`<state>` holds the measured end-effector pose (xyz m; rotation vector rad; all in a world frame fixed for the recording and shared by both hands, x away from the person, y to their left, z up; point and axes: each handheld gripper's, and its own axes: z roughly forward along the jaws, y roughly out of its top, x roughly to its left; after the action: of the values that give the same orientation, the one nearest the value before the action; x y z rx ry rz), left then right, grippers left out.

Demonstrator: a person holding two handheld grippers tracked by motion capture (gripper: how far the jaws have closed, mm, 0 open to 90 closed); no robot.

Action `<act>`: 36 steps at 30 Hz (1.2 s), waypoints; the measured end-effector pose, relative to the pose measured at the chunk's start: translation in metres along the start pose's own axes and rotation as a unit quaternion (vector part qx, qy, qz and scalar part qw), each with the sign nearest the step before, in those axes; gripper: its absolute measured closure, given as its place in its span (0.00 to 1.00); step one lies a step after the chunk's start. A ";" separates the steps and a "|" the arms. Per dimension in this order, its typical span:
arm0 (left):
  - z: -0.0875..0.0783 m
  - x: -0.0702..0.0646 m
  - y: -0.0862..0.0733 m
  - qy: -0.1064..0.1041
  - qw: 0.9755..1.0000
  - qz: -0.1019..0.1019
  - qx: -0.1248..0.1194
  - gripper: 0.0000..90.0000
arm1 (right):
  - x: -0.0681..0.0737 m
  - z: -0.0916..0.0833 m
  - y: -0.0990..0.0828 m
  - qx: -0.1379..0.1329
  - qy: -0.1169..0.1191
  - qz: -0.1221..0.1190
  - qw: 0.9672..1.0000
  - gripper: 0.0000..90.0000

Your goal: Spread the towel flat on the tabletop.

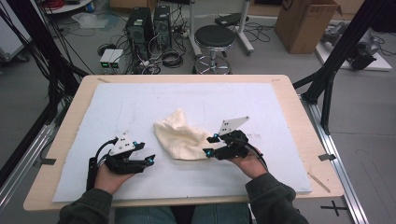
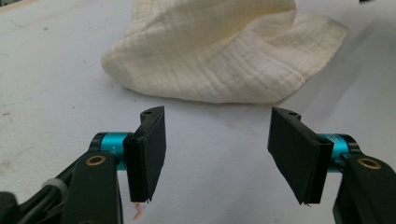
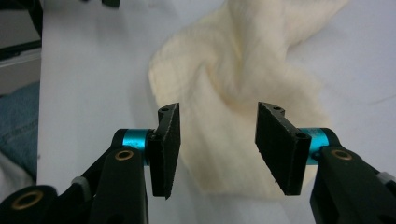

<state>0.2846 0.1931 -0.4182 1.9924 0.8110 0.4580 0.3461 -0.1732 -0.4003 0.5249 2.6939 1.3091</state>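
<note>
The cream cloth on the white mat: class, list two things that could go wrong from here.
1. The right gripper stands open over a bunched fold of the cream cloth; closing here may pinch several layers rather than one edge.
2. The left gripper is open, short of the cloth; a one-sided pull could drag it across the white mat.
</note>
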 end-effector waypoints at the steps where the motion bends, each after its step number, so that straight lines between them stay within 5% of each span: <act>1: 0.001 0.000 0.000 0.000 1.000 -0.004 -0.001 0.42 | 0.000 0.002 -0.005 0.007 0.005 -0.001 1.000 0.55; 6: 0.004 0.000 0.000 -0.003 1.000 0.000 0.004 0.44 | -0.003 0.019 -0.021 0.046 0.014 -0.007 0.999 0.55; 10: 0.005 -0.001 0.000 -0.005 1.000 0.002 0.006 0.46 | -0.003 0.028 -0.021 0.069 0.009 -0.023 0.997 0.82; 14: 0.005 0.000 0.000 -0.007 1.000 0.002 0.008 0.48 | -0.005 0.026 -0.021 0.066 0.004 -0.024 0.997 0.91; 22: 0.008 -0.004 0.003 -0.017 1.000 -0.001 0.001 0.50 | -0.012 -0.023 -0.009 0.014 -0.033 -0.010 0.999 0.92; 28: 0.011 -0.009 0.007 -0.025 1.000 0.000 -0.003 0.51 | -0.021 -0.050 -0.027 0.042 -0.066 0.016 0.997 0.92; 32: 0.016 -0.012 0.010 -0.031 1.000 0.006 0.002 0.51 | -0.021 -0.040 -0.049 0.076 -0.006 0.038 0.996 0.78; 36: 0.018 -0.014 0.013 -0.035 0.999 0.010 -0.003 0.51 | -0.006 -0.032 -0.045 0.051 0.019 0.010 0.998 0.67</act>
<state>0.2899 0.1671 -0.4169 2.0011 0.7458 0.3997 0.3328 -0.2247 -0.4154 0.5436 2.8063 1.2026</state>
